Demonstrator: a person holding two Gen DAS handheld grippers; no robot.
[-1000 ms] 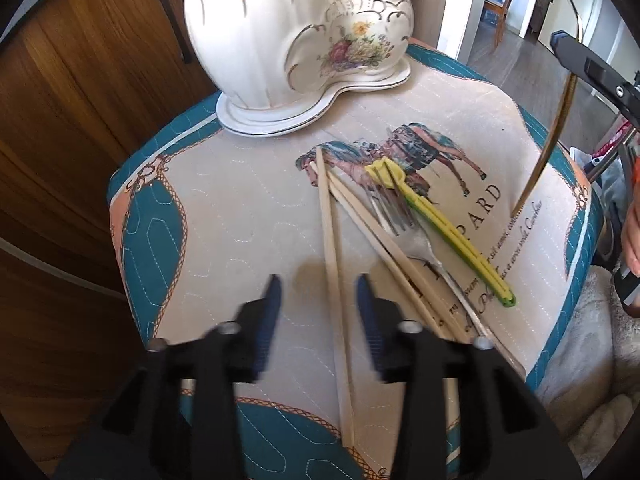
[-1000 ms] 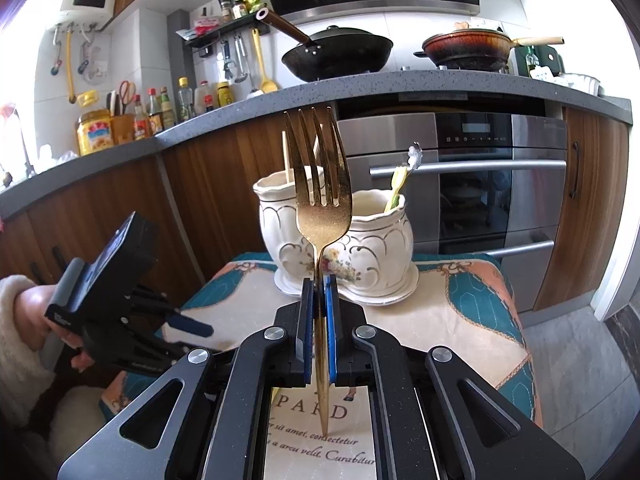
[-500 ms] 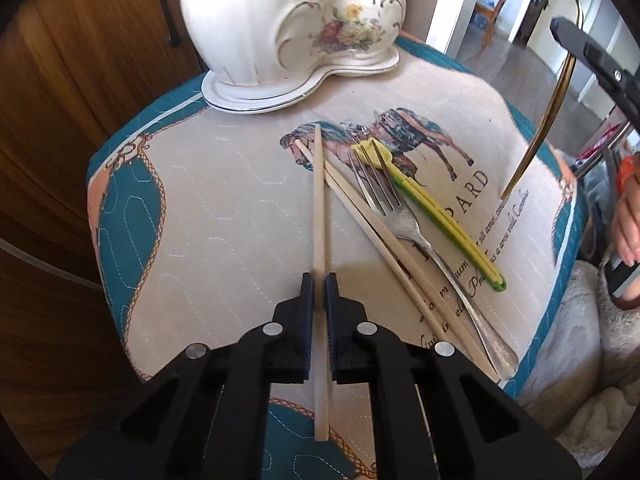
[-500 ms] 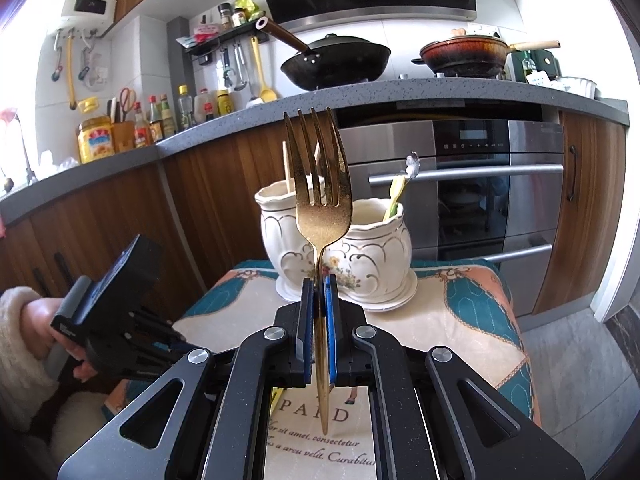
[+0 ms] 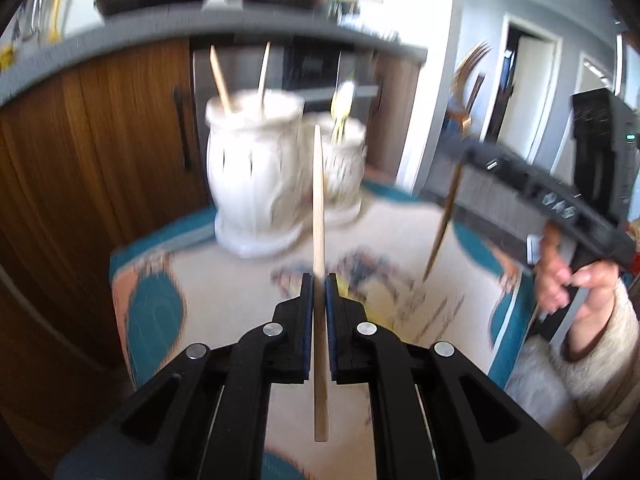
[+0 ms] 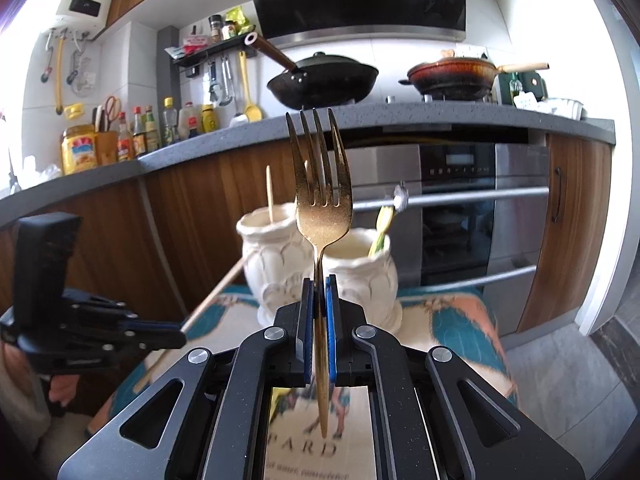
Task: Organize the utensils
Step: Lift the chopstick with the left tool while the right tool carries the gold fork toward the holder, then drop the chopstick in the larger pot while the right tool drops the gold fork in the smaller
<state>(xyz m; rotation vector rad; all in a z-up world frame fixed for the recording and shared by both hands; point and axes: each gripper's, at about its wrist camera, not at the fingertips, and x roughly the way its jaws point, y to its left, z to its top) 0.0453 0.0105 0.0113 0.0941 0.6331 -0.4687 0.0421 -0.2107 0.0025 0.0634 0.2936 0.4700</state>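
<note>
My left gripper [image 5: 319,280] is shut on a wooden chopstick [image 5: 318,200], held off the patterned cloth [image 5: 400,232] and pointing at the white ceramic holder [image 5: 252,176]. The holder's taller left compartment has two chopsticks [image 5: 220,80] in it. Its lower right compartment [image 5: 346,168] has a yellow-green utensil [image 5: 343,100]. My right gripper [image 6: 319,280] is shut on a gold fork [image 6: 320,200], tines up, in front of the holder [image 6: 276,256]. In the right wrist view, the left gripper [image 6: 178,330] with its chopstick [image 6: 216,292] is low at the left.
Blurred utensils, one yellow [image 5: 376,296], lie on the cloth below the left gripper. Wooden cabinet doors [image 6: 192,216] and an oven [image 6: 480,208] stand behind the table, under a counter with pans [image 6: 320,80]. A person's hand [image 5: 560,280] grips the right tool.
The left gripper's jaws closed on the chopstick lying on the cloth, then lifted it and tilted up so the holder and the counter come into view. The right gripper kept the fork still.
</note>
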